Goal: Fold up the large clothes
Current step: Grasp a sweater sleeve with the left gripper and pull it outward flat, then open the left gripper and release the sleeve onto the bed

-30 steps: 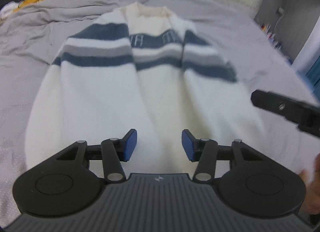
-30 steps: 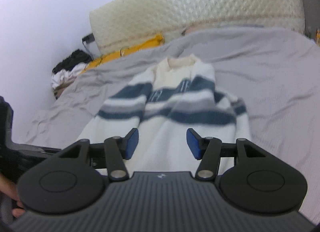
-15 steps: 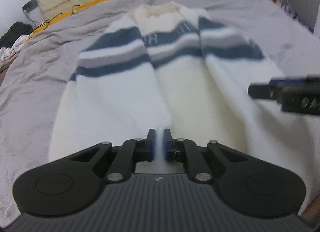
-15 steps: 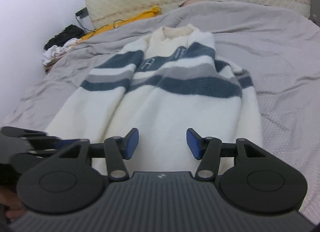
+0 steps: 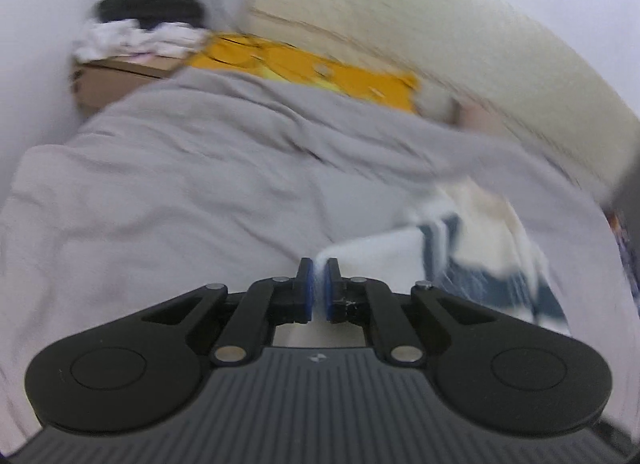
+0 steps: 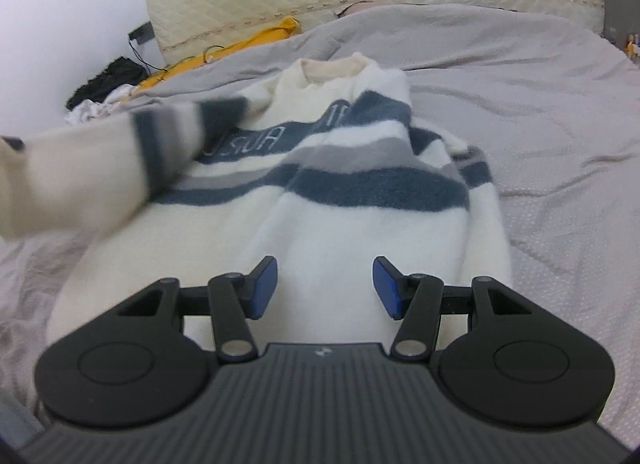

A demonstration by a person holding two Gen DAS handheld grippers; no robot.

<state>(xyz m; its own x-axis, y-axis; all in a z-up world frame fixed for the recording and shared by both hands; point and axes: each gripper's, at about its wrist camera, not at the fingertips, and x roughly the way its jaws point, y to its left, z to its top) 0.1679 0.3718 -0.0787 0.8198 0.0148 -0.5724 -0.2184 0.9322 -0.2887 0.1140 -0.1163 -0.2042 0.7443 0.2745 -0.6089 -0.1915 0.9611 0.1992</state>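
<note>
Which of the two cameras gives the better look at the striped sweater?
The right wrist view: the sweater lies sharp across the bed. The left wrist view shows only a blurred part of it, clamped in the left gripper.

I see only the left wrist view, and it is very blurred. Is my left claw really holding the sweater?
Observer: Yes. The right wrist view shows a sleeve lifted off the sweater and pulled toward the left edge; your left claw is shut on cream fabric.
Operator: And the right claw?
Observer: The right claw is open above the sweater's lower body, holding nothing.
Operator: Is the other sleeve flat?
Observer: Yes, it lies along the body's right side on the grey bedcover.
</note>
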